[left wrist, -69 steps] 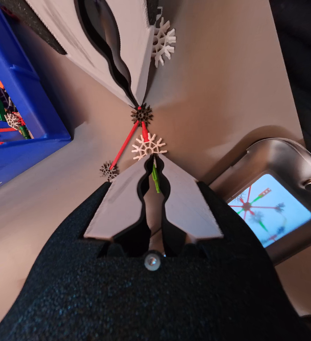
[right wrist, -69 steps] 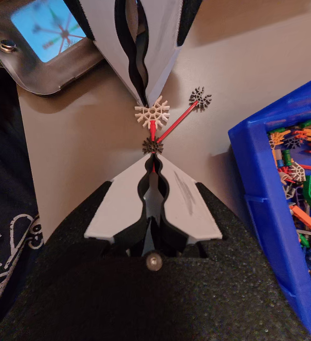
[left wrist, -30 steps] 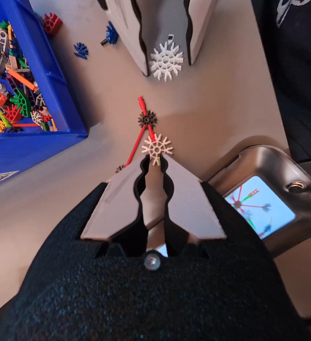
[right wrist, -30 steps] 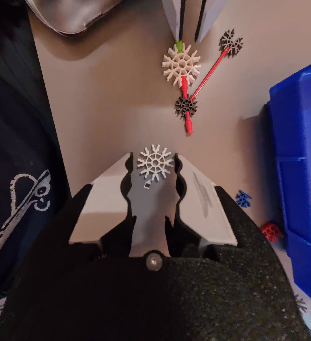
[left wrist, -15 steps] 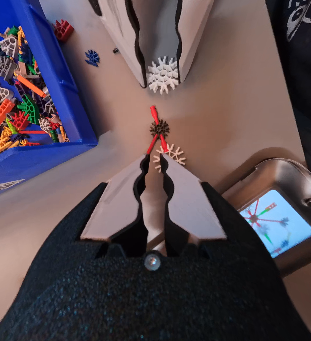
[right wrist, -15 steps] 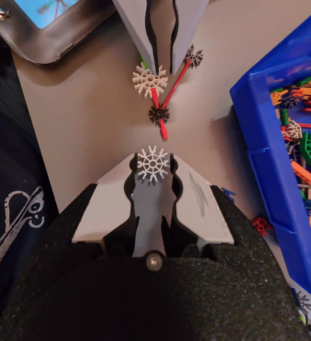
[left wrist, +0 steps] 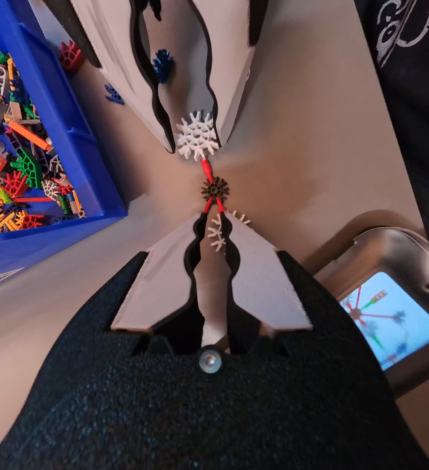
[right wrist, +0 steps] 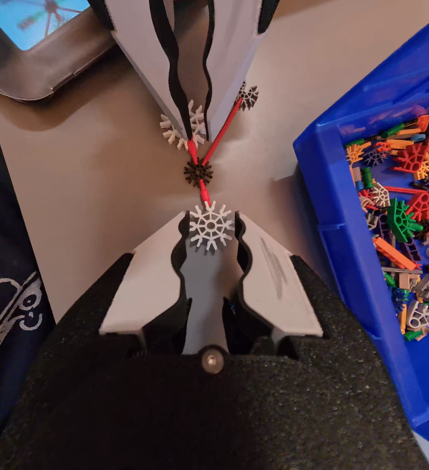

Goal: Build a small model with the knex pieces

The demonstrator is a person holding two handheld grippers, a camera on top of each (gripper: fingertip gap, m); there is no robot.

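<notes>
Jaws: the right gripper (right wrist: 210, 216) pinches a white snowflake connector (right wrist: 211, 225) by its outer teeth, one finger on each side. The left gripper (left wrist: 211, 216) has its jaws drawn close, with a narrow gap; whether they clamp anything cannot be determined, as a second white connector (left wrist: 216, 232) lies partly hidden under its tips.

Location: the held white snowflake connector sits just above the tan tabletop (right wrist: 93, 178), its forward slot touching the tip of a short red rod (right wrist: 204, 194). That rod plugs into a dark brown hub connector (right wrist: 198, 171), from which two more red rods run toward the left gripper; the long red rod (right wrist: 224, 127) ends at a grey connector (right wrist: 249, 96). A blue bin (right wrist: 335, 203) of mixed parts stands beside the assembly, and a small screen (left wrist: 389, 320) lies near the left gripper.

Handling: the parts appear light, rigid plastic. Thin teeth are likely to flex or snap under side load. Grip the connector across opposite rims; grip rods mid-shaft.
</notes>
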